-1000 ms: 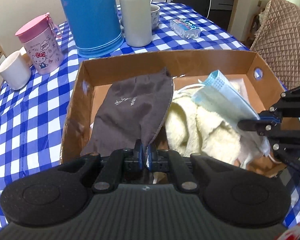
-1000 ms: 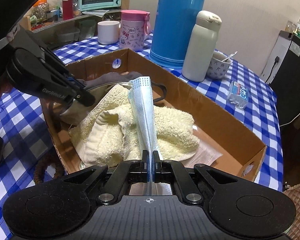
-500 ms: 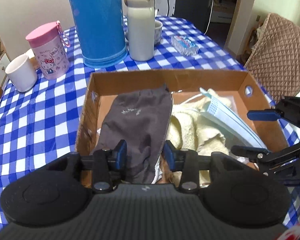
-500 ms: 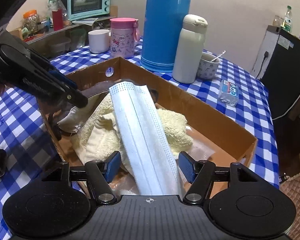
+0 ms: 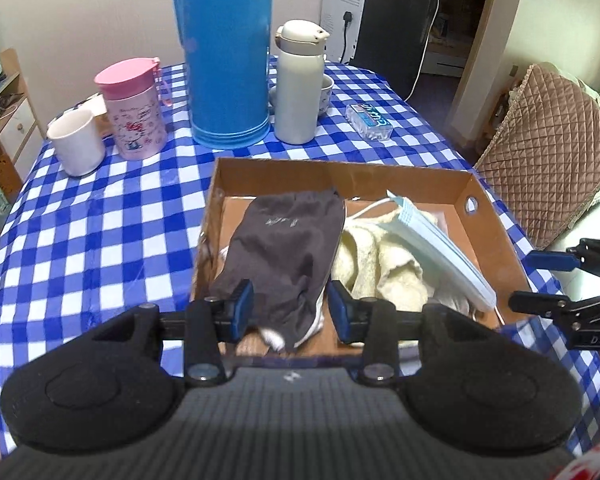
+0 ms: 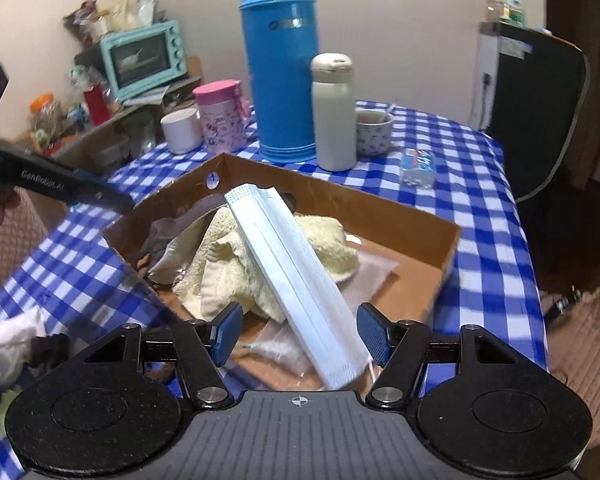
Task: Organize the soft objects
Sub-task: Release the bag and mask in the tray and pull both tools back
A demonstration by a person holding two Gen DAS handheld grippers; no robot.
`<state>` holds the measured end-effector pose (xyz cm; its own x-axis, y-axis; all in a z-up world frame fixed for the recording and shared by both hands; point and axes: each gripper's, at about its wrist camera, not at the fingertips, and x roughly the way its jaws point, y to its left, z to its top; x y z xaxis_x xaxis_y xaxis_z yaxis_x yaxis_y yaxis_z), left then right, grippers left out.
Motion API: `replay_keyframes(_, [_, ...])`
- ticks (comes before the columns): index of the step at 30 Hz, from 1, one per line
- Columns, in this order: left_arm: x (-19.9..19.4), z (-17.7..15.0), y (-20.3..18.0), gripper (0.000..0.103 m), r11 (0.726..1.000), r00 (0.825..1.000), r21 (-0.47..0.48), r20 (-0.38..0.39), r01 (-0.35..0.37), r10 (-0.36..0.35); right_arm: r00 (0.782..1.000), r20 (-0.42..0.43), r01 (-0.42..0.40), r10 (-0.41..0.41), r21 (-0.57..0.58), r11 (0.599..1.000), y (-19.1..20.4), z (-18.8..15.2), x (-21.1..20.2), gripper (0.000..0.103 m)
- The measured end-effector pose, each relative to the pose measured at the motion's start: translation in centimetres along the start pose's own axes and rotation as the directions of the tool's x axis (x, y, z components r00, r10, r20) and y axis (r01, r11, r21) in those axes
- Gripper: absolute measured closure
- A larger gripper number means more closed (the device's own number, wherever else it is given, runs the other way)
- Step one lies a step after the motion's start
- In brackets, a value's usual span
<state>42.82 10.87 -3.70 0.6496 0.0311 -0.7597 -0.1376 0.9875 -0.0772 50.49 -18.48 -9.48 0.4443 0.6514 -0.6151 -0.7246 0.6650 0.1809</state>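
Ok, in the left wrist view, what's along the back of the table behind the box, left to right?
white mug → pink Hello Kitty cup → blue thermos → cream flask → small plastic packet.

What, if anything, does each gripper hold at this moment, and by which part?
Nothing is held. The left gripper is open around the dark cloth's near end; the right gripper is open either side of the blue face mask.

In the cardboard box [image 5: 488, 216], the pouch [image 5: 284, 248] lies left of the towel [image 5: 384, 256], the mask [image 5: 440, 252] atop it.
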Motion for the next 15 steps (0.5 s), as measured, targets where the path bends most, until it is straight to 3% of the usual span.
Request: replay_keyframes(15, [-6.5, -4.3, 0.9, 0.066, 0.998, 1.0, -0.066, 0.003, -0.003, 0.003, 0.999, 0.051, 0.006, -0.013, 0.135, 0.991, 2.4, -2.4, -5.9, 0.039])
